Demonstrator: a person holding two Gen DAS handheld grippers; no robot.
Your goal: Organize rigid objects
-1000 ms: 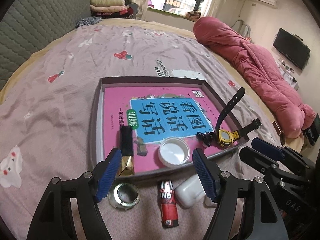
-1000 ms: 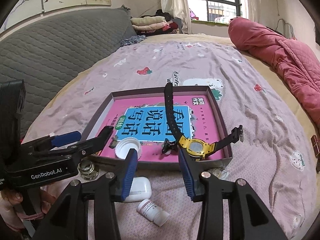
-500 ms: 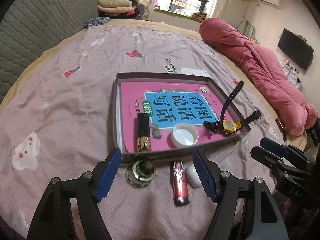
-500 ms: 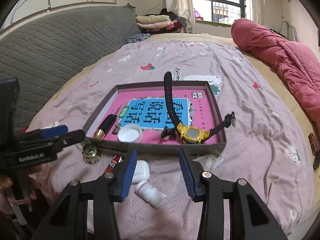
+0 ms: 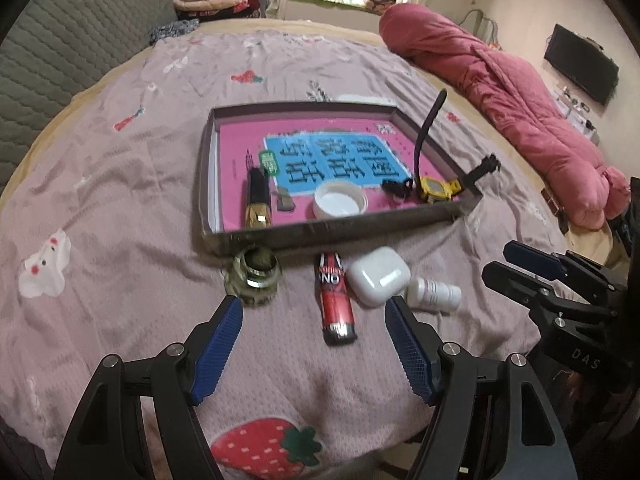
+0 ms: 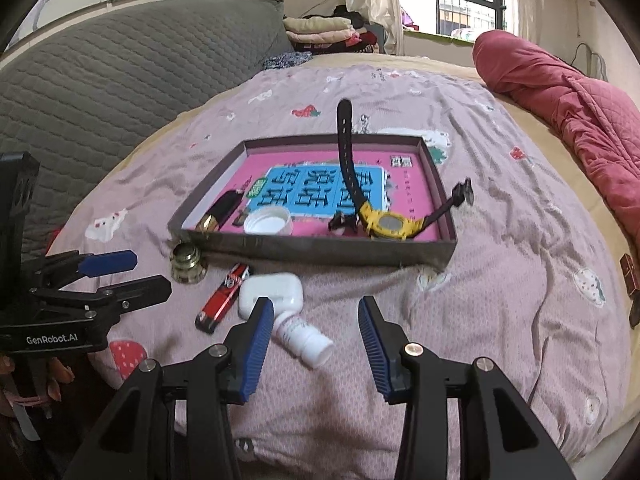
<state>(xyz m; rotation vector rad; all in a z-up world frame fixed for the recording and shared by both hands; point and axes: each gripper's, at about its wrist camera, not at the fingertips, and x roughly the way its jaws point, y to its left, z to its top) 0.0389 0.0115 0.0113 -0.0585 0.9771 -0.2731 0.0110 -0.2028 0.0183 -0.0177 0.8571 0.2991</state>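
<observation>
A bed [image 5: 132,184] with a pink printed sheet, a shallow tray [image 5: 340,232] on it, and small things lying loose in front.

The tray holds a pink book [image 5: 344,160], a black-and-gold tube [image 5: 257,200], a white lid [image 5: 340,203] and a yellow watch [image 5: 434,190] with one strap standing up and the other over the tray's right wall. On the sheet just before the tray's near wall lie a round jar [image 5: 256,276], a red lighter [image 5: 335,300], a white earbud case [image 5: 378,275] and, beside the case, a small white bottle [image 5: 434,294] on its side. The left hand-held gripper [image 5: 314,344] hangs over the sheet with its jaws apart and nothing between them, short of the lighter. The right hand-held gripper [image 6: 316,336] also stands apart and empty; the bottle lies just ahead of its left pad [image 6: 256,344].
</observation>
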